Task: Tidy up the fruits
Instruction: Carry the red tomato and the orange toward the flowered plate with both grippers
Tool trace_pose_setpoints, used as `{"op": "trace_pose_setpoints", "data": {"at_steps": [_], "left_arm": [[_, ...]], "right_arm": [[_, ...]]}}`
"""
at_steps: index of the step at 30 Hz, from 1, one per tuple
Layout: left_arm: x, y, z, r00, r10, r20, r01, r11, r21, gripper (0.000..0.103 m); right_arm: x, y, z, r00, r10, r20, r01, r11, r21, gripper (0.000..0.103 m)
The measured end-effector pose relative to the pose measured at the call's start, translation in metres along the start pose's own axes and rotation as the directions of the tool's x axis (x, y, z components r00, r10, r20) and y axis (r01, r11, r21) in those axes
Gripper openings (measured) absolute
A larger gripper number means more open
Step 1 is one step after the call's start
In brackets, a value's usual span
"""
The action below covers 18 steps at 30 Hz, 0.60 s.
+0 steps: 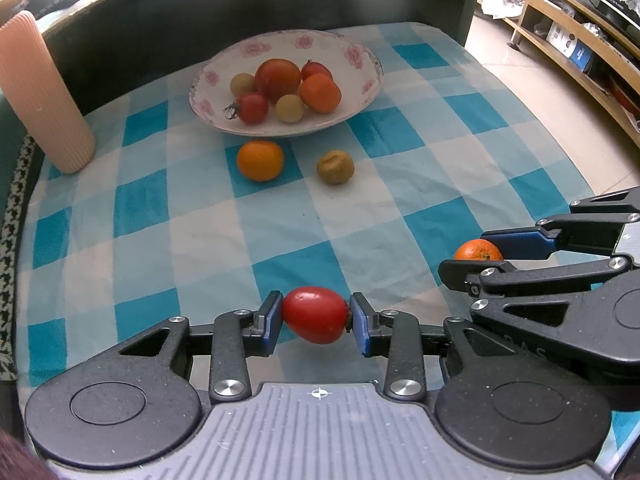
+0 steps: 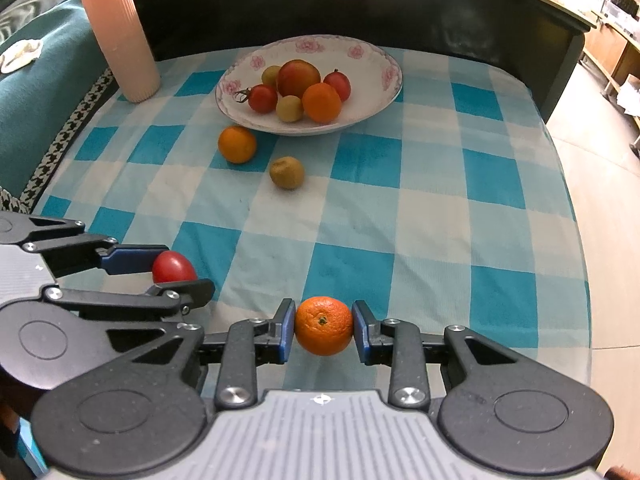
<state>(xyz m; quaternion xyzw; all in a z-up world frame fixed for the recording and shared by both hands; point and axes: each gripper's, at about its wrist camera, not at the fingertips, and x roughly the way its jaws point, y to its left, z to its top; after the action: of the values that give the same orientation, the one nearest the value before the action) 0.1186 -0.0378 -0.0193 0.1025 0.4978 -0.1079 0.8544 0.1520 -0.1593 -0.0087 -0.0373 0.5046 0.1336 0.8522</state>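
My left gripper [image 1: 315,320] is shut on a red tomato [image 1: 314,314] near the front of the checked tablecloth. Beside it, my right gripper [image 2: 324,326] is shut on a small orange [image 2: 324,325]. Each gripper shows in the other's view: the right gripper [image 1: 476,258] with its orange [image 1: 478,250], the left gripper [image 2: 176,274] with its tomato [image 2: 173,267]. At the back stands a white flowered bowl [image 1: 360,60] holding several fruits. In front of it lie a loose orange [image 1: 260,160] and a brownish-green fruit [image 1: 335,167].
A ribbed pink cylinder [image 1: 40,92] stands at the back left of the blue-and-white cloth [image 1: 400,184]. A dark raised edge [image 1: 240,12] runs behind the bowl. The table drops off to a tiled floor [image 1: 532,80] on the right, with wooden shelves [image 1: 580,28] beyond.
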Motion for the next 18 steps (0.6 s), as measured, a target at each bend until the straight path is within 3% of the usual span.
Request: {"op": "trace_pose_setpoints", "data": {"at_steps": [18], "left_arm": [[-0.009,0.006,0.016,0.998,0.034,0.052,-0.035,0.999,0.024,0.043]], "right_arm": [[-0.005,0.001,0.012,0.999,0.002,0.041,-0.002,1.0,0.003,0.046]]}}
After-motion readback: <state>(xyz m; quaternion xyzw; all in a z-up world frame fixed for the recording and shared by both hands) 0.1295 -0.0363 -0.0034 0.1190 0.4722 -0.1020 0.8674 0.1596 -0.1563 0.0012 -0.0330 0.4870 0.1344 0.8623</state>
